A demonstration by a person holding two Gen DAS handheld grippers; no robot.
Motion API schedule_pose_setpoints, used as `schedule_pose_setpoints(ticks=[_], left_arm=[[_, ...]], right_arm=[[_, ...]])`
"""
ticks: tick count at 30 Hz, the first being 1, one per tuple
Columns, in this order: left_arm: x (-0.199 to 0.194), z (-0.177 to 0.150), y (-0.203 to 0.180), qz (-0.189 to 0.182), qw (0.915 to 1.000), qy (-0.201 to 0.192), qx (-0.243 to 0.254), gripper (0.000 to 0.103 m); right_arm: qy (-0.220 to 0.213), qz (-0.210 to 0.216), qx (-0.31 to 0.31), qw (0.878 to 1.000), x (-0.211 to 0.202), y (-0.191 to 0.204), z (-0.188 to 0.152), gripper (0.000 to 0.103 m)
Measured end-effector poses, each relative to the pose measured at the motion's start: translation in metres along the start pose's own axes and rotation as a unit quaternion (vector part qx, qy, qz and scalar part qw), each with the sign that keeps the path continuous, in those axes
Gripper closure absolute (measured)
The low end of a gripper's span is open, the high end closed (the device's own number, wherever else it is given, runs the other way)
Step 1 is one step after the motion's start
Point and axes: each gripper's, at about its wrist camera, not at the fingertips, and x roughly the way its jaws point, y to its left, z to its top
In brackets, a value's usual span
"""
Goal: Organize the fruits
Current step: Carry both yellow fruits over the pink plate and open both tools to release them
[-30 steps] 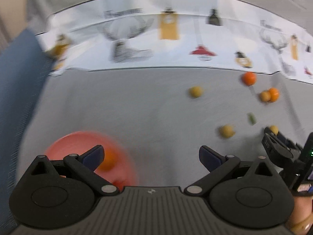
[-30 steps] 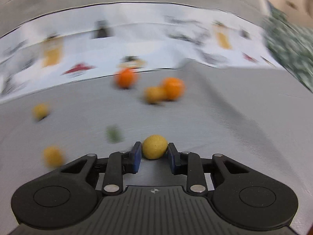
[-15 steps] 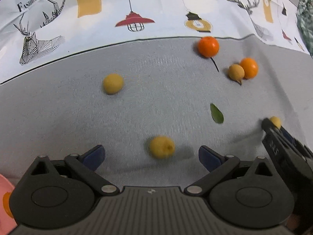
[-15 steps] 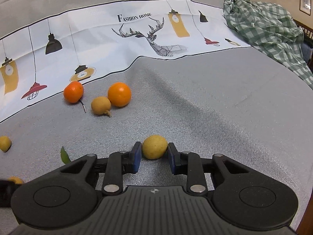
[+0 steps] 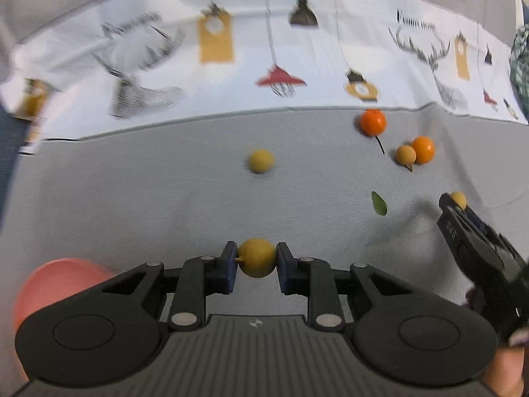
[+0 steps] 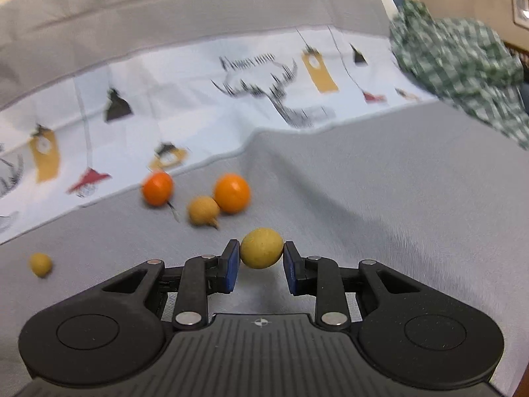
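Observation:
My left gripper (image 5: 257, 266) is shut on a small yellow fruit (image 5: 257, 257) just above the grey cloth. My right gripper (image 6: 261, 258) is shut on another yellow fruit (image 6: 262, 248); it also shows at the right of the left wrist view (image 5: 458, 200). A pink bowl (image 5: 56, 284) sits at the lower left of the left wrist view. Loose on the cloth lie a yellow fruit (image 5: 261, 161), two oranges (image 5: 373, 121) (image 5: 423, 149) and a tan fruit (image 5: 405, 154). The right wrist view shows the oranges (image 6: 157, 188) (image 6: 231, 193), the tan fruit (image 6: 203, 210) and a yellow fruit (image 6: 40, 264).
A green leaf (image 5: 379, 203) lies on the grey cloth. A white printed cloth (image 5: 251, 66) covers the back. A green checked cloth (image 6: 463, 66) is heaped at the far right. A blue surface (image 5: 6, 152) borders the left.
My left gripper has closed on the yellow fruit that lay between its open fingers. The pink bowl has come back into view at lower left. The right gripper still holds its fruit.

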Motion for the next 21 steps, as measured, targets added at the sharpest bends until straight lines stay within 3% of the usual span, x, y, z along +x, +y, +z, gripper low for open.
schedule_pose_setpoints(ticks=[4, 10, 12, 16, 21], left_arm=[[-0.062, -0.028, 0.032, 0.036, 0.9990, -0.025, -0.009, 0.076], [-0.143, -0.089, 0.080, 0.074, 0.9954, -0.037, -0.049, 0.076], [-0.166, -0.113, 0.089, 0.085, 0.9939, -0.043, -0.055, 0.076], [-0.207, -0.156, 0.109, 0.075, 0.9925, -0.046, -0.085, 0.076], [-0.253, -0.200, 0.125, 0.065, 0.9875, -0.074, -0.122, 0.076]], right_arm=[[-0.009, 0.019, -0.002, 1.000, -0.042, -0.007, 0.011, 0.074], [-0.013, 0.113, -0.023, 0.993, -0.167, -0.023, 0.008, 0.074], [-0.008, 0.145, -0.049, 0.988, -0.206, -0.023, -0.001, 0.074], [0.006, 0.211, -0.085, 0.974, -0.274, -0.015, -0.017, 0.074], [0.009, 0.285, -0.114, 0.952, -0.335, 0.004, -0.026, 0.074]])
